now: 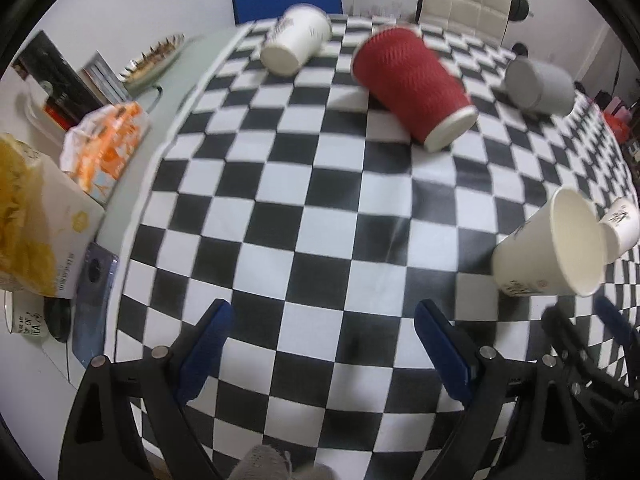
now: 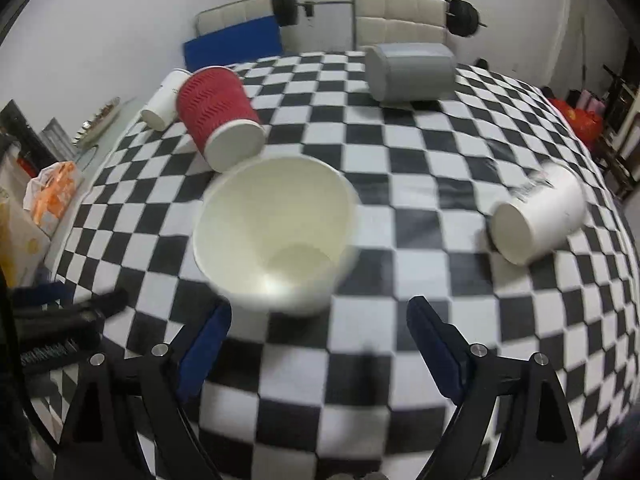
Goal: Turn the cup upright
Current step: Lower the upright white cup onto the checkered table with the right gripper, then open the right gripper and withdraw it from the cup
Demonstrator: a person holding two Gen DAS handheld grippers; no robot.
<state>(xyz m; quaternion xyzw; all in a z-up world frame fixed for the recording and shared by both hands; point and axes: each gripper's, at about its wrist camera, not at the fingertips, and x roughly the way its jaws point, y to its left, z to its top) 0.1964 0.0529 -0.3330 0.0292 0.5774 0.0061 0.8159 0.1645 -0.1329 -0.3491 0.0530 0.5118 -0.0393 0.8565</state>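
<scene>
Right gripper (image 2: 318, 320): blue-padded fingers spread wide, holding nothing. Stands just behind the white paper cup, mouth side.

White paper cup (image 2: 276, 236): landmark item. In the right wrist view its open mouth faces the camera and the inner base shows; in the left wrist view (image 1: 554, 246) it looks tilted or on its side on the checkered cloth (image 2: 400, 240), rim toward the right gripper. Blurred in both views, so whether it is fully settled cannot be told. No finger touches it.

Left gripper (image 1: 322, 318): fingers likewise spread, empty, over bare cloth well to the left of the white cup.

Red ribbed cup (image 2: 218, 114): on its side, just beyond the white cup, base toward the camera.

White printed cup (image 2: 164, 98): on its side, behind the red one, far left of the landmark.

Grey cup (image 2: 410, 72): on its side, well beyond the landmark, toward the far table edge.

Second white cup (image 2: 538, 216): on its side, well to the right of the landmark.

Clutter (image 1: 104, 140): orange packet, boxes and books off the cloth, far left.

Hazards, as judged: thin paper wall may buckle if the fingers pinch the rim hard; a light cup may roll toward the red cup if nudged off-centre; closing on one wall only may let it slip and tip during the turn.
</scene>
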